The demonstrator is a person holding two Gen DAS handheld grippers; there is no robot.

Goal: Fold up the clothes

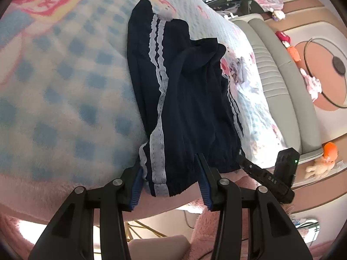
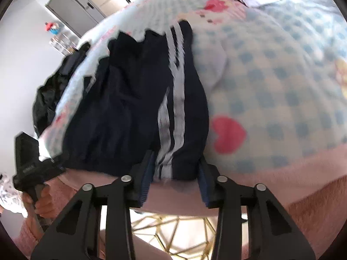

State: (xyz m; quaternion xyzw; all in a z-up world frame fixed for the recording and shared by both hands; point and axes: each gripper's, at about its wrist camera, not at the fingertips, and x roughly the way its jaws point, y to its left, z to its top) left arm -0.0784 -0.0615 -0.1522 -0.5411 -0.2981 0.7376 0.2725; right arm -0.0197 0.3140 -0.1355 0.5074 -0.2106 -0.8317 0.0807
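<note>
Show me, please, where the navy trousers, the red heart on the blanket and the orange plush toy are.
navy trousers (image 1: 190, 112): left wrist view, on the dark cloth right of the white stripes.
red heart (image 2: 227, 133): right wrist view, on the heart's middle.
orange plush toy (image 1: 330, 150): left wrist view, on its orange head.

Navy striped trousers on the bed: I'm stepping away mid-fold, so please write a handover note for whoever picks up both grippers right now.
Left hand-held gripper: open, fingers straddling the near hem of the navy trousers with white side stripes, not clamped.
Right hand-held gripper: open, straddling the same hem at the striped edge.
The trousers lie lengthwise on the blue-checked fleece blanket, folded leg over leg, hem at the bed's near edge.
Done: lengthwise fold.
Left: probably close both grippers on the hem, carry it toward the far end, flatten.
</note>
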